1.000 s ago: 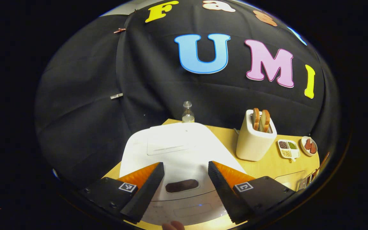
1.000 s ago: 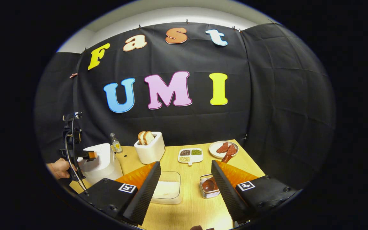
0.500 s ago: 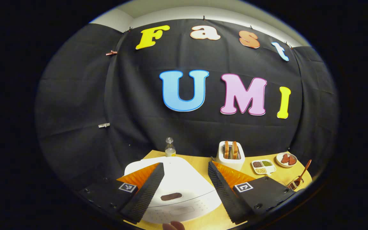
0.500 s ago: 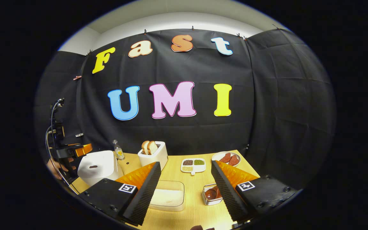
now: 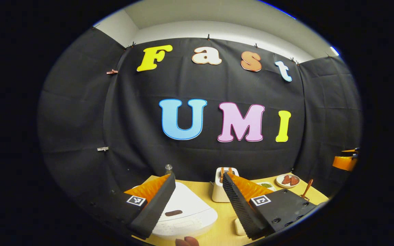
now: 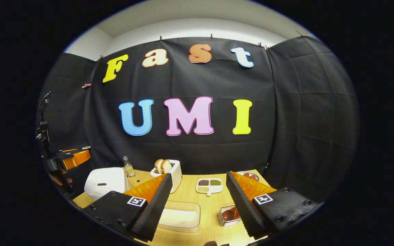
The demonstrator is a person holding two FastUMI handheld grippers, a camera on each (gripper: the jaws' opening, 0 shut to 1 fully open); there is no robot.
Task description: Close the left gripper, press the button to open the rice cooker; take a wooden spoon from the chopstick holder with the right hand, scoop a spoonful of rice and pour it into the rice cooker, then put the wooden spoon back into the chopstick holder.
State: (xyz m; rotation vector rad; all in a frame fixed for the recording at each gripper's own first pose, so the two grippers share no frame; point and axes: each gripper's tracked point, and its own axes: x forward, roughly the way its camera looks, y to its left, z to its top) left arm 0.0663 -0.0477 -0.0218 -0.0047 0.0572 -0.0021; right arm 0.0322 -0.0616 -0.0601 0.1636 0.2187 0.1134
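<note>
Both sets of jaws are spread wide with nothing between them. On the left gripper the gap sits over the white rice cooker, whose lid is down; the dark button on its front lies just inside the left-hand finger, low in the gap and not touched. From the right gripper view the same cooker sits at the far left of the wooden table, well off to the side of the right gripper. That gripper's gap frames a clear tub of rice near its left finger and the wire chopstick holder right against its right finger, with the wooden spoon bowl showing inside it. Behind sit a toaster with bread, a divided dish of beans, a plate partly hidden behind the right finger, and a small bottle. In the left gripper view the spoon handle pokes up at far right.
</note>
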